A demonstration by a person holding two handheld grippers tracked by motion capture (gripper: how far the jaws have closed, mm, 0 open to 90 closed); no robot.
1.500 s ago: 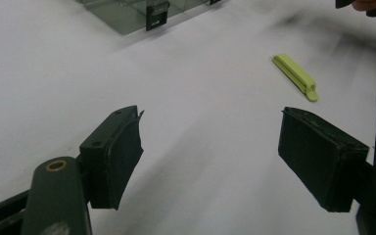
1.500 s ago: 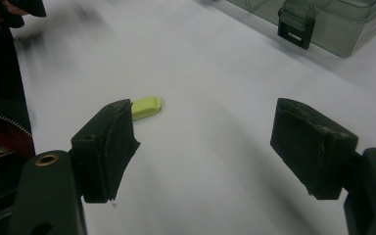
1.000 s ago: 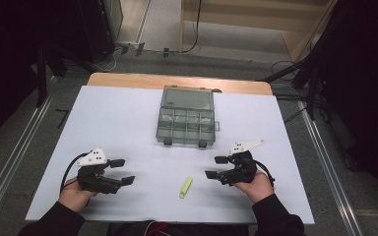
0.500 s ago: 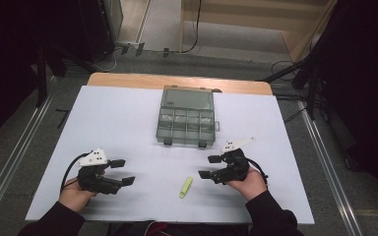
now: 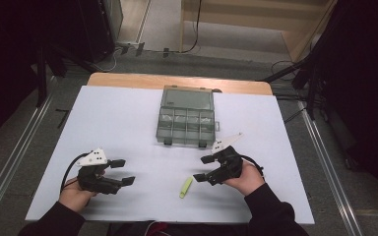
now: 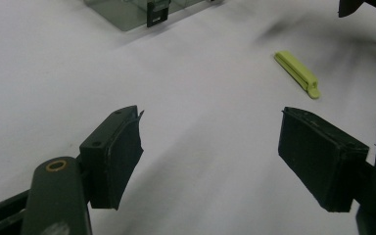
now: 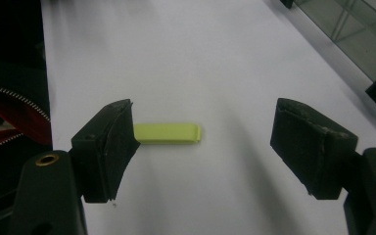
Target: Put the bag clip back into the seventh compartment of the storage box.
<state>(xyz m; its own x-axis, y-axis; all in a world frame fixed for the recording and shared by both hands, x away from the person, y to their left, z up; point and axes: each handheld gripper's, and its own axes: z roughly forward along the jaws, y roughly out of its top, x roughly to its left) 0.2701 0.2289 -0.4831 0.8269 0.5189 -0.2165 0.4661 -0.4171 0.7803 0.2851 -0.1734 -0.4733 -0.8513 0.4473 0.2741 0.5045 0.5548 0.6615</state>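
Clearly the work in hand is picking up the small yellow-green plastic clip (image 5: 186, 187), which lies flat on the white sheet covering the table (image 5: 128, 118), near the person's edge and a little right of the middle. The right gripper (image 5: 205, 168) points toward it from the right, with its two black jaws wide apart, and in the right gripper view the clip (image 7: 166, 132) lies between and beyond the jaws, its one end hidden behind the left pad (image 7: 108, 147); I judge the jaws stand open like this so that they can come around the clip before they close. The clip is not touched yet, so the grasp is not done. The left gripper (image 5: 123, 171) rests low over the sheet, well apart from the clip on the left side, also with its jaws apart and nothing between them; from the left gripper view the clip (image 6: 297, 74) is seen farther off to the right. It seems to wait, perhaps to help later. The grey transparent compartment box (image 5: 186, 117) stands at the far middle of the sheet with its lid closed, apart from both grippers; probably it is the place where the clip belongs, but this I cannot tell for sure.
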